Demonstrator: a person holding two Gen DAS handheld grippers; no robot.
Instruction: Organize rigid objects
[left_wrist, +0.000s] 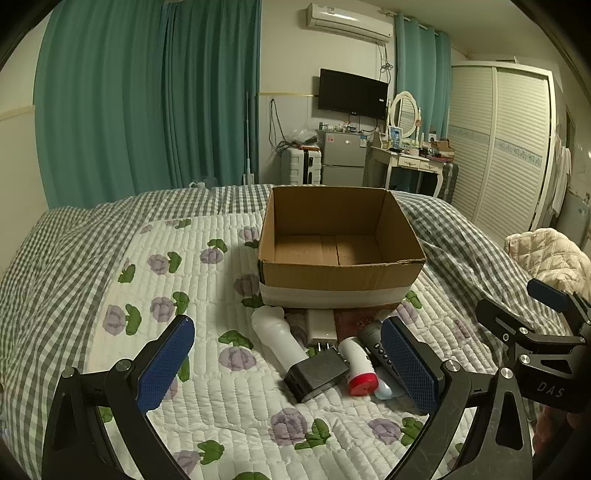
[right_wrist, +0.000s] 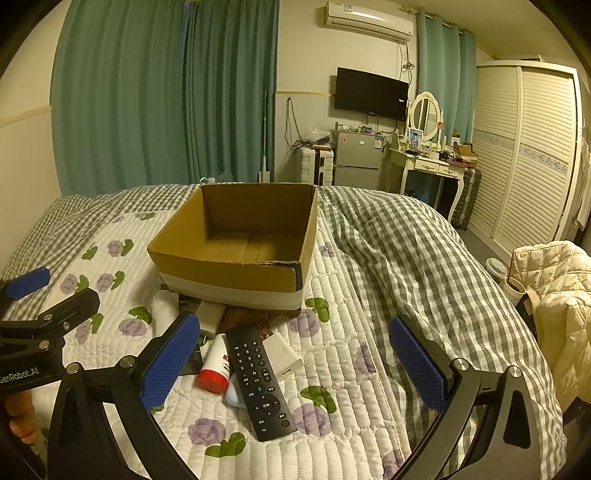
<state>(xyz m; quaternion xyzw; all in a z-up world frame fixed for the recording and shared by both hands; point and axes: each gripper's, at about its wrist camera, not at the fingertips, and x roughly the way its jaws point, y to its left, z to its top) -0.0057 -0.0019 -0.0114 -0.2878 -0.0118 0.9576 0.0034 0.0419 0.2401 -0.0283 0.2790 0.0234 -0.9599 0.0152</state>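
Note:
An open, empty cardboard box (left_wrist: 340, 273) (right_wrist: 229, 271) sits on the bed. In front of it lies a pile: a white flashlight-like cylinder (left_wrist: 275, 334), a white charger (left_wrist: 322, 325) (right_wrist: 211, 314), a dark power adapter (left_wrist: 316, 374), a white bottle with a red cap (left_wrist: 356, 367) (right_wrist: 216, 365), a black remote (right_wrist: 260, 380) and a white block (right_wrist: 282, 354). My left gripper (left_wrist: 288, 365) is open above the pile. My right gripper (right_wrist: 295, 363) is open over the remote.
The bed has a floral quilt (left_wrist: 221, 406) and a grey checked blanket (right_wrist: 388, 240). A cream jacket (right_wrist: 554, 295) lies at the right edge. Curtains, a fridge, a dressing table and a wardrobe stand beyond the bed.

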